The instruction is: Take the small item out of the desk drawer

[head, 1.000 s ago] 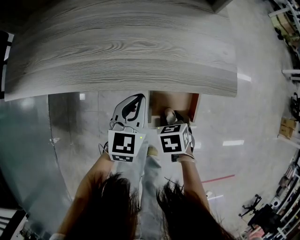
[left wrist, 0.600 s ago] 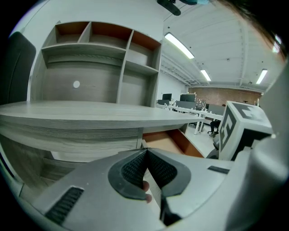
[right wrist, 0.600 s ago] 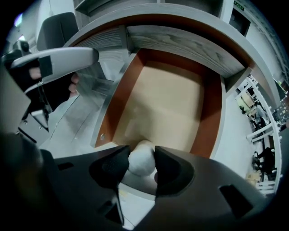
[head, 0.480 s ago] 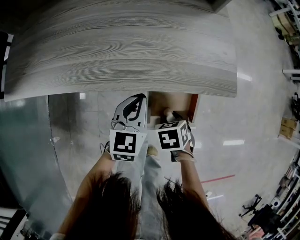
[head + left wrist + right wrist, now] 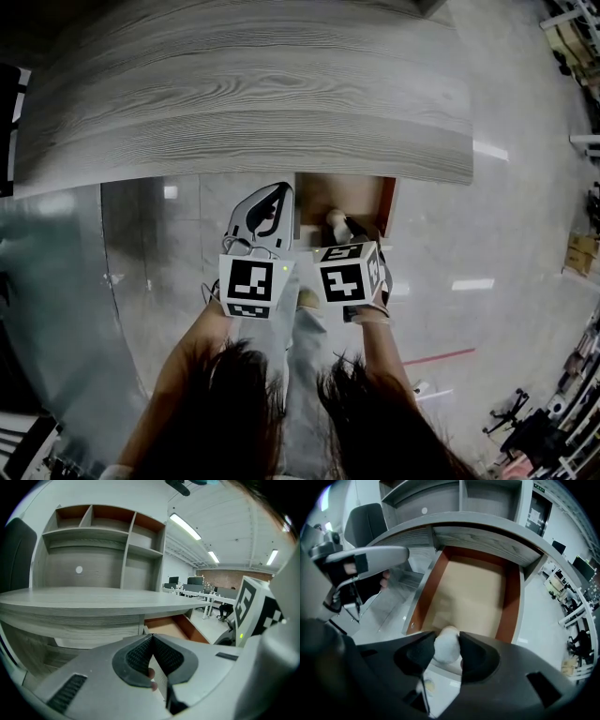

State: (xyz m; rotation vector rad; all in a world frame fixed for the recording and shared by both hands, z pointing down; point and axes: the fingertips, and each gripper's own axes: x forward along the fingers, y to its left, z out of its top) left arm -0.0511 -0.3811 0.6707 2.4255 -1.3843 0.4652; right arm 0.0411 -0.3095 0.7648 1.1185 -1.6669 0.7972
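- Two hand-held grippers were in use, each carrying one marker cube.
- The right hand-held gripper (image 5: 447,637) pointed steeply down. Its jaws had just been closing, and their pads lay against both sides of the ball (image 5: 445,649), so it was clamped on it.
- The left hand-held gripper (image 5: 152,639) sat at 9 o'clock of the right one. Its jaws were together at the tips, with none of the task's things between them.
- There was one ball, small, pale and round. It sat at the 6 o'clock end of the drawer (image 5: 421,592), close to the front panel.
- To do this step well, the squeeze probably had to stay gentle, because the ball looked soft and could squirt out of the pads.
- The ball likely needed to stay centred between the pads and be lifted straight up until it cleared the front panel. Only then would it be safe to draw it back toward 6 o'clock.
- There was one drawer, pulled open, and the rest of its floor was bare.
- One counter (image 5: 244,94) overhung the drawer at 12 o'clock. A lift drifting that way could have knocked its edge.
- One shelf unit (image 5: 93,541) stood farthest off, on the counter.
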